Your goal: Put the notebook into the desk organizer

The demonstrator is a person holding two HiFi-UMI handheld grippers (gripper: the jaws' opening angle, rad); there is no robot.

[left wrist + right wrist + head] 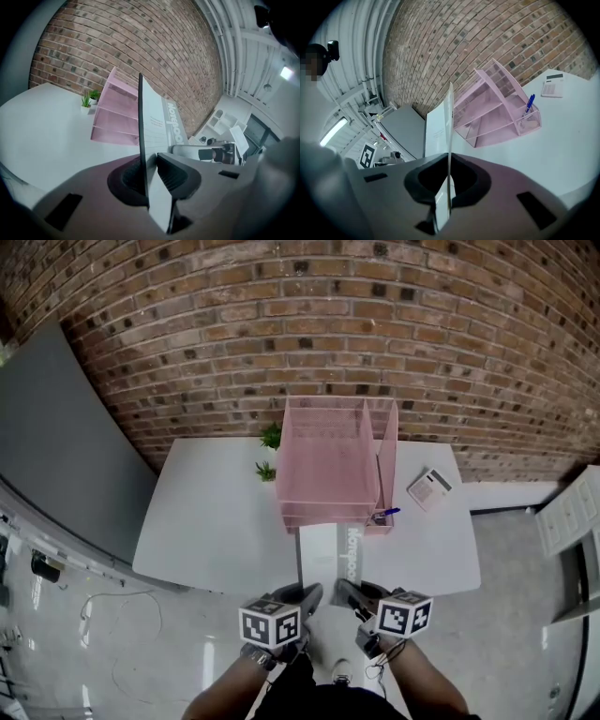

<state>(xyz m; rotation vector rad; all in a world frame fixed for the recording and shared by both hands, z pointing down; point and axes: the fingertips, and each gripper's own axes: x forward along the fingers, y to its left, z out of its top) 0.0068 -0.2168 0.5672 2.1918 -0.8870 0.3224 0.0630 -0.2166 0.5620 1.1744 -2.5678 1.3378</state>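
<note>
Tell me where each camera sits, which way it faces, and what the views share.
Head view: on the person's head, looking steeply down at the white table, pink organizer and notebook; shows both forearms, the left gripper and right gripper.
Left gripper view: rides the left gripper, looking along its jaws, shut on the notebook's edge, toward the organizer and brick wall.
Right gripper view: rides the right gripper, jaws shut on the notebook, facing the organizer and a calculator.
Shared: all three show notebook and organizer.

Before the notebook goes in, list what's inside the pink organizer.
In the organizer, a blue pen stands in a corner cup; other slots look bare, one wall hiding some.
</note>
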